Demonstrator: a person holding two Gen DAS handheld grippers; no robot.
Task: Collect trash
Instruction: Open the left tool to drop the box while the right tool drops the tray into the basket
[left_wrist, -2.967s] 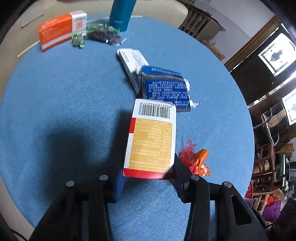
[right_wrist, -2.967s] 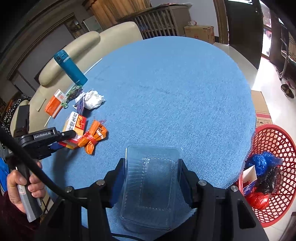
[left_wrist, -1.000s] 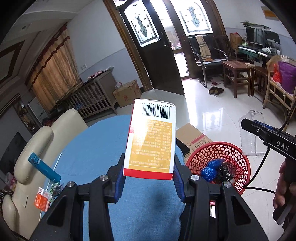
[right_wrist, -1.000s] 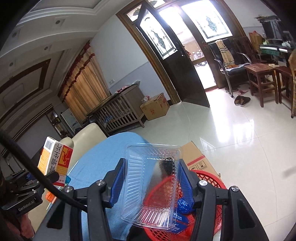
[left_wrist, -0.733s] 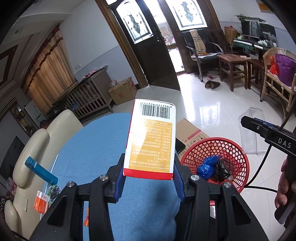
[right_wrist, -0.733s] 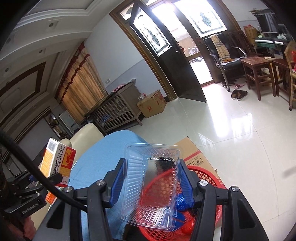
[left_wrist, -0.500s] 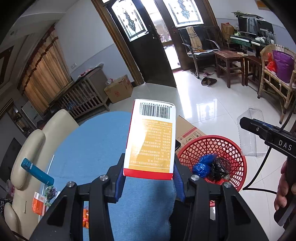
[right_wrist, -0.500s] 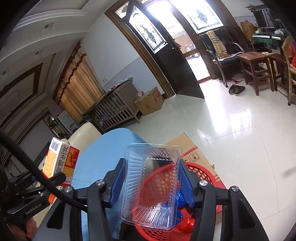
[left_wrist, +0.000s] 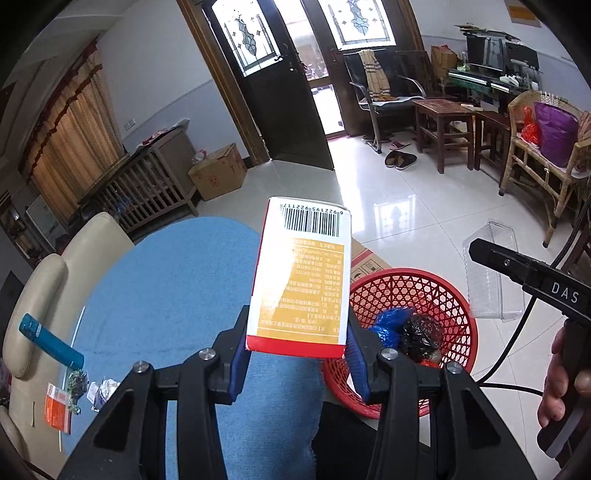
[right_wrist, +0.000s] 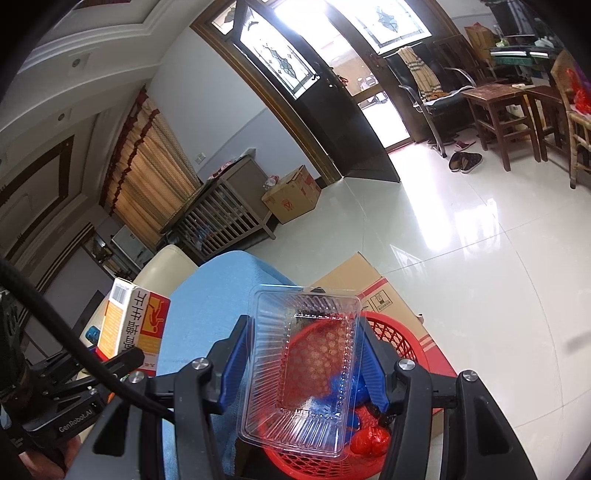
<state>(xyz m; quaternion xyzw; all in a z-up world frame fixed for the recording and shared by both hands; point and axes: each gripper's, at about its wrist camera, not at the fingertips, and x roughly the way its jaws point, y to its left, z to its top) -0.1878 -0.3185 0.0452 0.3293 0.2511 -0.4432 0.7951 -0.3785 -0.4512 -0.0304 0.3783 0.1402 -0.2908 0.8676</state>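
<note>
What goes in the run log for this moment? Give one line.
left gripper: shut on carton | right gripper: shut on clear tray | both near red basket | not yet dropped

Both tools are black with blue pads (left_wrist: 239, 363), silver screws and black cables (right_wrist: 55, 325).

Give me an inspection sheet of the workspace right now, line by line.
Surface: round table under blue cloth.
Job's things: carton and clear plastic tray both held; red basket on floor beside table, bags inside.
Clutter: teal bottle, orange box, wrappers at table's far edge.
Grippers: left gripper shut on carton; right gripper shut on tray, above basket.
Cables: black cable beside left gripper.
Surroundings: cardboard box, chairs, doorway.
</note>
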